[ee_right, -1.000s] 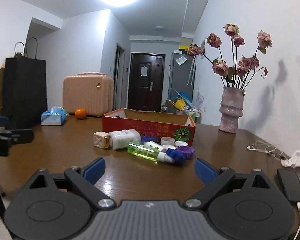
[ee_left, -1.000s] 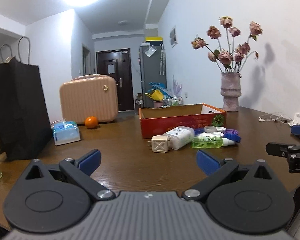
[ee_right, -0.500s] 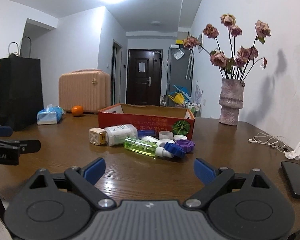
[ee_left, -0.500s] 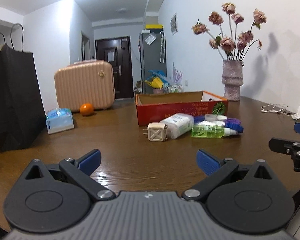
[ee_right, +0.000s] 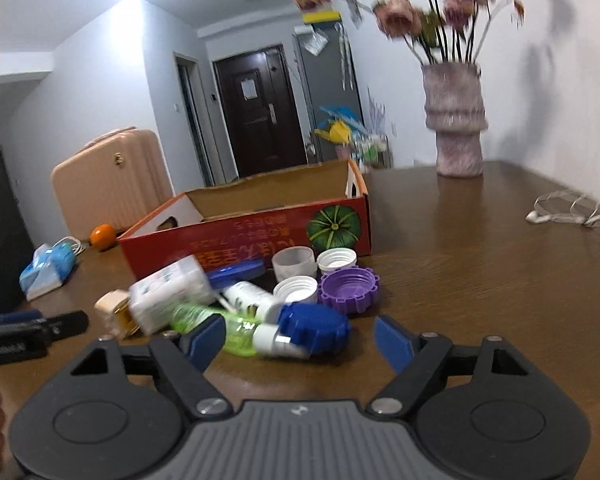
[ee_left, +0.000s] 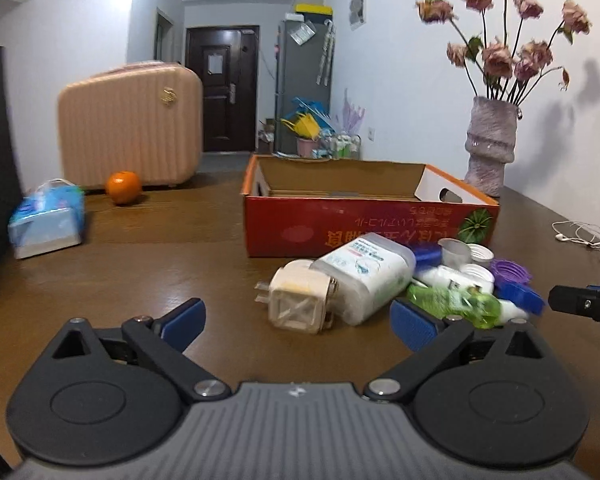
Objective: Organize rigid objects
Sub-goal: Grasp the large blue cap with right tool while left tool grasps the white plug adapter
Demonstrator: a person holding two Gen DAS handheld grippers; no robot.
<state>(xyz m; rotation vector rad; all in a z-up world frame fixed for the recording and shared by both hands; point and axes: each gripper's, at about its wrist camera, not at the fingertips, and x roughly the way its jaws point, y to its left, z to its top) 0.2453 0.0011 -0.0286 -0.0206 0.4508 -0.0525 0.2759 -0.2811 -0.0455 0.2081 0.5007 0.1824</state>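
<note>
A pile of small hard things lay on the brown worktop point(ee_left: 160, 272), just in front of the red cardboard box point(ee_left: 364, 220), which looked empty inside. Nearest the box stood a few loose caps: a clear cup point(ee_right: 293, 263), white caps and a purple cap point(ee_right: 349, 289). In front of those lay a white tub point(ee_left: 364, 276), a cream plug point(ee_left: 300, 300) touching it, a green bottle point(ee_left: 456, 304) and a blue cap point(ee_right: 314, 328).

The left tool point(ee_left: 296, 318) hung low before the plug, its two blue tips wide apart and holding nothing. The right tool point(ee_right: 300, 338) was wide apart too, with the blue cap and the green bottle's neck between its tips, not yet pinched.

These things would likely be light and stiff. The bottle looked smooth and round, so it might roll or slip; its middle would be the best place to pinch. The picture was blurry there, so its exact shape was hard to tell.
</note>
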